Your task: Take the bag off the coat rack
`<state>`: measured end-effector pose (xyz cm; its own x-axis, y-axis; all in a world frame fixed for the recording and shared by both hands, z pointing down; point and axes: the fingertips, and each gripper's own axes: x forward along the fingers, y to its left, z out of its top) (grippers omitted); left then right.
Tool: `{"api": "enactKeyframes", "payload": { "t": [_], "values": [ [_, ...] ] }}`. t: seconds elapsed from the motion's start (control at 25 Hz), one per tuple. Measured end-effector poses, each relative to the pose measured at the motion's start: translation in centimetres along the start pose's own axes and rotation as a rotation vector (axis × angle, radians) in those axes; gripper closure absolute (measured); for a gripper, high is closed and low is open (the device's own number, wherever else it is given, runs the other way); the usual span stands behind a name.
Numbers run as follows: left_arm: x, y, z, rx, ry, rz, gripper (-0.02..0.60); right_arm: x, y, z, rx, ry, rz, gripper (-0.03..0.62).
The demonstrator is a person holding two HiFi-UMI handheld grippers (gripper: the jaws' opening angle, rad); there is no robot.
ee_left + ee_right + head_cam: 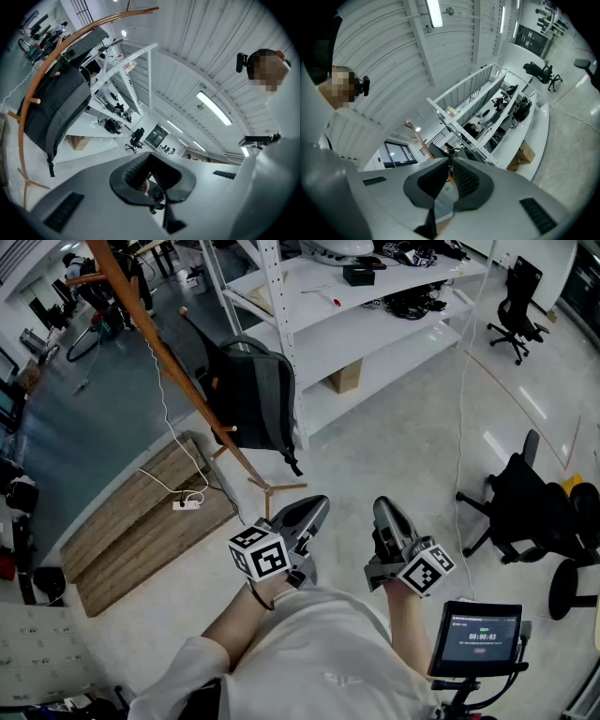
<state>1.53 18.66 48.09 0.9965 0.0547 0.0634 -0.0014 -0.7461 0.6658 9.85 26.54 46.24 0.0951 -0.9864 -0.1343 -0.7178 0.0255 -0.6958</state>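
Bag (248,395) – a dark grey backpack, soft and slumped, with black straps. It hung high on the coat rack (159,348), against the slanting wooden pole, one loose strap end dangling below its bottom edge. In the left gripper view the bag (56,108) showed side-on at the left, draped along the curved brown pole (70,40), with short wooden pegs sticking out around it.

Left gripper (317,507) and right gripper (384,510) were held low, close to the person's body, side by side and pointing roughly toward the rack. Both were well apart from the bag. Fingers of the left gripper (149,160) were closed together with nothing between them; those of the right gripper (451,164) were likewise closed and empty.

Around it:
- White shelving unit (347,315) stood just behind the bag, loaded with dark gear; a cardboard box (345,378) sat under its lowest shelf.
- The rack's splayed wooden feet (272,488) lay on the floor (394,446) between the grippers and the bag.
- A thin white cable (161,399) ran down beside the pole to a power strip (186,504), which lay on wooden boards (141,521) left of the rack.
- Black office chair (530,502) to the right, another (518,301) farther off.
- A small lit screen (476,638) on a stand sat near the person's right side.
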Motion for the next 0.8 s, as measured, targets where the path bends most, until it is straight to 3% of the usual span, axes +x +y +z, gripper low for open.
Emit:
{"api": "enactKeyframes", "payload": {
  "t": [0.28, 0.52, 0.8],
  "values": [
    [1.3, 9.7, 8.8, 0.003, -0.016, 0.036, 0.574, 13.2, -2.1, -0.6, 0.011, 0.03, 0.008, 0.577],
    [1.2, 16.2, 16.1, 0.031, -0.035, 0.055, 0.574, 24.0, -1.6, -1.0, 0.001, 0.053, 0.077, 0.577],
    [-0.2, 21.0, 19.9, 0.043, -0.092, 0.127, 0.574, 31.5, -1.5, -2.5, -0.002, 0.134, 0.141, 0.577]
  ]
}}
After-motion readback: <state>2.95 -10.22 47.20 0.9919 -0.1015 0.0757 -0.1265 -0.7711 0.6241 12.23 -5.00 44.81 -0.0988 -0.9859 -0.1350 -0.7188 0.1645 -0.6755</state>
